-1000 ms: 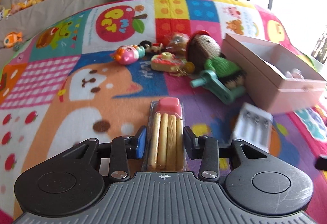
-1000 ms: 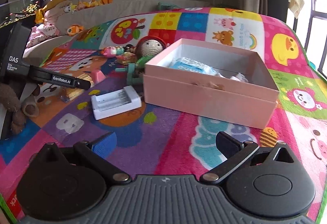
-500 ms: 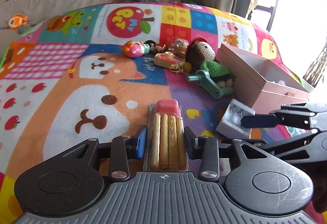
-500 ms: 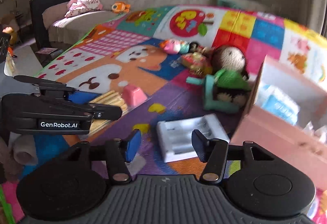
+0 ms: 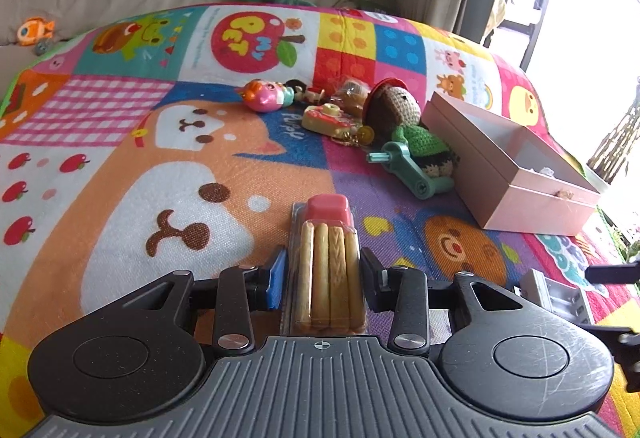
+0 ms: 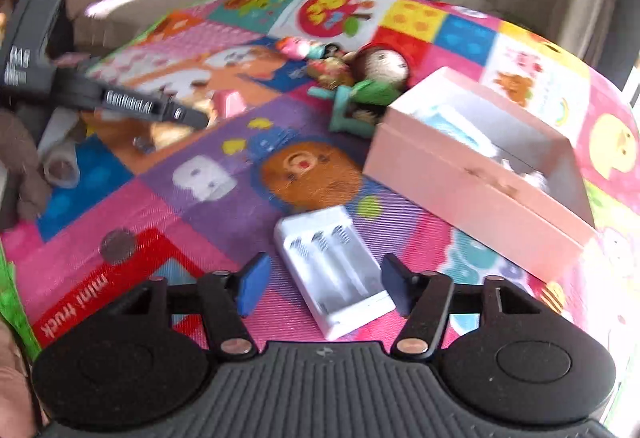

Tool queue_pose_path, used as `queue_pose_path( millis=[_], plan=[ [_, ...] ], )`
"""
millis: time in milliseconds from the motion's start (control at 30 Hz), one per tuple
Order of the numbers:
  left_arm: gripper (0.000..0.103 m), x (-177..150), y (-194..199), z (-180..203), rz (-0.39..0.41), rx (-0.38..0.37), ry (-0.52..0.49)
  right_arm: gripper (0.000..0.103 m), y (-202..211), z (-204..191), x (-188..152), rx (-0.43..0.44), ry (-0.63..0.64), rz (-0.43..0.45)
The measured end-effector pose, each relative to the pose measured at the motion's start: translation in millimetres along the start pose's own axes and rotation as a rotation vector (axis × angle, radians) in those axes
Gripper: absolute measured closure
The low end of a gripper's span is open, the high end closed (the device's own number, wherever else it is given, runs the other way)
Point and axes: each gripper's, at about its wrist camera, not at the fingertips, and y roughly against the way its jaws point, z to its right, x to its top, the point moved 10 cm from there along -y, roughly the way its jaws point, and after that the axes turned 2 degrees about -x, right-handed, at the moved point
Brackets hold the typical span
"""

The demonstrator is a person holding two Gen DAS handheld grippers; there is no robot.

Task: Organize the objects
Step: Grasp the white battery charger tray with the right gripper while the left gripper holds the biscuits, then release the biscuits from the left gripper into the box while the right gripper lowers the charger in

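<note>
Left gripper (image 5: 323, 276) clamped on clear plastic pack of biscuit sticks with pink cap (image 5: 327, 258). Right gripper (image 6: 323, 288) spread wide around white plastic battery charger (image 6: 334, 270); open pink cardboard box (image 6: 472, 182) ahead-right.

Pink box (image 6: 472, 194), white charger (image 6: 334, 270), patchwork mat (image 5: 120, 166)

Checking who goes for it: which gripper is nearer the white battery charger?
Right. The right gripper straddles the battery charger, jaws open on either side. The left gripper is off to its left, holding the biscuit-stick pack.
</note>
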Motion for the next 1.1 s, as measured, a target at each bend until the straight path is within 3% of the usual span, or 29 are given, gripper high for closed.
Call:
queue_pose_path(
  millis=[67,133,300,400,500,667,733,867,1033,1100],
  plan=[
    [0.061,0.1,-0.1,-0.1,-0.001,0.003,-0.004,0.021,6.7,2.3,5.1,0.004,-0.01,0.044],
    [0.061,-0.1,-0.4,0.0,-0.002,0.008,-0.01,0.021,5.5,0.1,9.1,0.006,0.02,0.067],
    [0.06,-0.6,-1.3,1.8,-0.007,0.026,-0.03,0.02,-18.6,4.3,8.1,0.014,0.018,0.013],
    [0.06,-0.8,-1.4,2.0,-0.007,0.027,-0.033,0.02,-24.2,4.7,-1.6,0.063,-0.063,-0.043],
    [0.06,-1.0,-1.5,2.3,-0.008,0.03,-0.036,0.02,-12.6,-7.5,-3.6,0.163,-0.097,-0.023],
    [0.06,-1.1,-1.7,3.0,-0.008,0.031,-0.038,0.02,-13.5,-10.5,4.3,0.1,-0.069,0.027],
    [0.06,-1.2,-1.7,3.0,-0.009,0.032,-0.039,0.023,-23.3,-6.8,5.8,0.081,-0.091,0.007],
    [0.06,-2.0,-2.1,4.3,-0.013,0.047,-0.06,0.056,-26.1,-8.0,5.7,0.074,-0.085,-0.007],
    [0.061,-2.8,-1.8,10.3,-0.022,0.1,-0.123,0.056,0.5,-3.8,1.8,0.054,-0.069,0.031],
    [0.067,-3.6,1.4,16.5,-0.033,0.091,-0.124,0.056,17.1,6.9,0.3,0.048,-0.095,0.062]
  ],
)
